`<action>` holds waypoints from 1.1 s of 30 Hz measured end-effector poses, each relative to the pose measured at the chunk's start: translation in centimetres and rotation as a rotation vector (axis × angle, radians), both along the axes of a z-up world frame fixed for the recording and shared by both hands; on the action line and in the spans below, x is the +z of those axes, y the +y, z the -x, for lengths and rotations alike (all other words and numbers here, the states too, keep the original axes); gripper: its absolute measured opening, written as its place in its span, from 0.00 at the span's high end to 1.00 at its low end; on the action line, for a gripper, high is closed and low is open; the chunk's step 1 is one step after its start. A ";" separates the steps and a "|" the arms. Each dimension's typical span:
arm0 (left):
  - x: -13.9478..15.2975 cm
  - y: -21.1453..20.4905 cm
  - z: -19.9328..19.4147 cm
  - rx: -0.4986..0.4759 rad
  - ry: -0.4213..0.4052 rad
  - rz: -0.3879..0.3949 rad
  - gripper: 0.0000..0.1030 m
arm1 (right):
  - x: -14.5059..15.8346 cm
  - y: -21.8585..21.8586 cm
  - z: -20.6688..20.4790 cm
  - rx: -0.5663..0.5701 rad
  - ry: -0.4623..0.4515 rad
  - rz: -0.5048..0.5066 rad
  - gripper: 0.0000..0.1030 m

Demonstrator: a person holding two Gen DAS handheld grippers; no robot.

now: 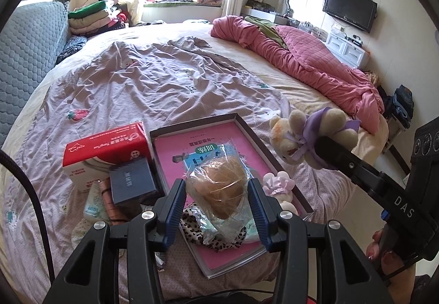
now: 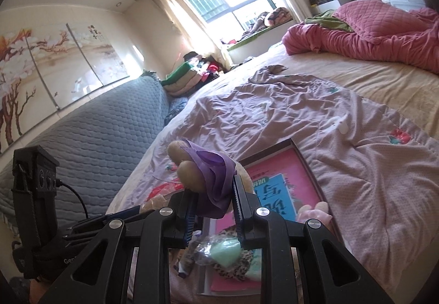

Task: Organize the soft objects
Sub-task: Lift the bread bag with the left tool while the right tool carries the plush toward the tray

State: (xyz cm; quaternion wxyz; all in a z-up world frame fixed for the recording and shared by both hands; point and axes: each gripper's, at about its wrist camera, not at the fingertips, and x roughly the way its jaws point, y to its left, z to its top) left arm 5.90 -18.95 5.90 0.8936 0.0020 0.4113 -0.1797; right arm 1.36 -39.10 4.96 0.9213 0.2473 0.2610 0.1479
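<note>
Red tissue box [image 1: 105,150]: a stiff carton at about nine o'clock of the shallow brown-rimmed tray [image 1: 274,164], lying on the lilac bedspread [image 1: 153,84]; not a soft thing.
Left gripper [image 1: 218,186]: jaws half-wide, clamped on a tan fuzzy ball in a clear crinkly plastic bag [image 1: 219,183], held above the tray's near end.
Bagged ball, handling: likely light and squashy; the film looks slippery, so taking it across the bulk seems safer than by loose plastic.
Leopard-print cloth [image 1: 192,232]: limp, under the bag at six o'clock.
Right gripper [image 2: 212,204]: jaws narrow, pinching the beige plush bear with purple ribbon [image 2: 197,167] at three o'clock of the tray, clear of the bed.
Bear, handling: probably light and soft; the ribbon could slide, so grip the body.
</note>
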 end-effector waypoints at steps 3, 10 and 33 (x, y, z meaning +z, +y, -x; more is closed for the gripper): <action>-0.6 -0.5 -0.4 -0.005 0.013 -0.008 0.55 | -0.4 -0.3 -0.1 -0.012 0.006 0.020 0.76; -2.1 -1.3 -1.7 -0.013 0.049 -0.016 0.55 | -1.3 -1.3 -0.4 -0.036 0.024 0.043 0.76; -7.4 -4.8 -5.5 -0.054 0.156 -0.033 0.55 | -5.5 -2.5 -2.3 -0.037 0.106 0.074 0.76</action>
